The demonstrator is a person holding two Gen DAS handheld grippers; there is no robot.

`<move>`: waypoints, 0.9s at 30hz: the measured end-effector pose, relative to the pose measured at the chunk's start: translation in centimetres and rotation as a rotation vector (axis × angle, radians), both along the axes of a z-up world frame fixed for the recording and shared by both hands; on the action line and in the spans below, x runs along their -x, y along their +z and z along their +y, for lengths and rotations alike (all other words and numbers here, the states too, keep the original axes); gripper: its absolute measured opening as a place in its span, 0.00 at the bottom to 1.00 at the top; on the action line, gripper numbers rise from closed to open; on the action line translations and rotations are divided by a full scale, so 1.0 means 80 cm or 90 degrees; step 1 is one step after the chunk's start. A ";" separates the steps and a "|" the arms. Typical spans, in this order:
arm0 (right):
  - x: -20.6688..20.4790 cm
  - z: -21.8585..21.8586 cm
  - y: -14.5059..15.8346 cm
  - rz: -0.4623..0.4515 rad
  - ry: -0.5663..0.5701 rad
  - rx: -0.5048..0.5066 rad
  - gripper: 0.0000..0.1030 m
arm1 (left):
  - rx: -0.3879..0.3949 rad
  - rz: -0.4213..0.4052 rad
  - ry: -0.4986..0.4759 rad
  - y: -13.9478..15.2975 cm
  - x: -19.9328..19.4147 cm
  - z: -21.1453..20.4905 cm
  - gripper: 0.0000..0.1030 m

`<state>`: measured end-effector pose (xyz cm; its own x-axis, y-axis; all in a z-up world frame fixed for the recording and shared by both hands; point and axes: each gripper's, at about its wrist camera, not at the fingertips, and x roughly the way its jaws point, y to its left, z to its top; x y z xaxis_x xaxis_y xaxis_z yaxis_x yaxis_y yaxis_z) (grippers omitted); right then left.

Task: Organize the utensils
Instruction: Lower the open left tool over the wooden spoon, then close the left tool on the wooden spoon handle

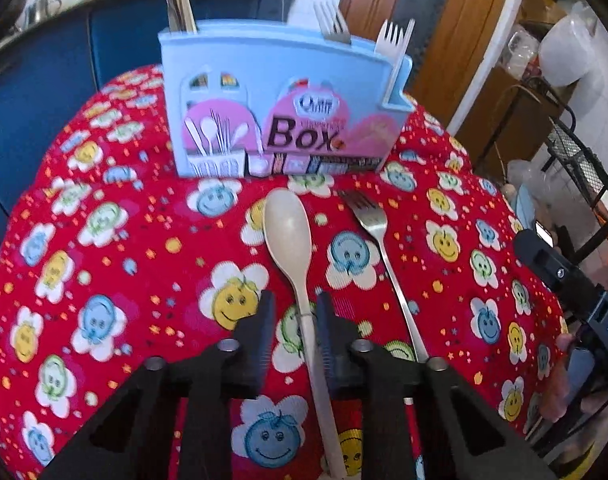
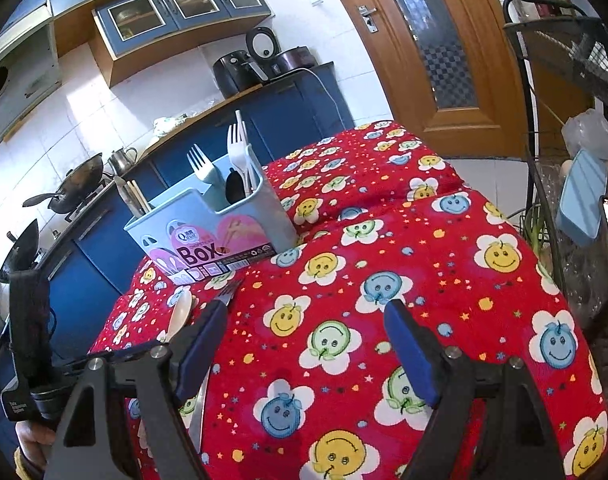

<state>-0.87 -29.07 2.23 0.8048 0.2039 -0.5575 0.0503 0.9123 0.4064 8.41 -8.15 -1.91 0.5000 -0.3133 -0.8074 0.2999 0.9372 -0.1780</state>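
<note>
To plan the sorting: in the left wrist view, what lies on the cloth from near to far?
Left gripper with the spoon handle between its fingers → metal fork head → blue box holding utensils.

The spoon [image 1: 288,236] looks like matt cream plastic; the fork [image 1: 369,220], shiny metal; the tablecloth [image 1: 104,280], ribbed printed cloth; the utensil box [image 1: 280,112], smooth blue plastic.

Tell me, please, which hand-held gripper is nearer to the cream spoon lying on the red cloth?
Left. The left hand-held gripper straddles the cream spoon at its handle. The right hand-held gripper stands open over bare cloth beside it, with the metal fork lying between them.
</note>
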 end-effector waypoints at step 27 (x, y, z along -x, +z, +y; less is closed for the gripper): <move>-0.028 0.048 0.012 0.075 0.077 0.040 0.76 | 0.130 -0.068 0.056 0.028 0.002 0.070 0.05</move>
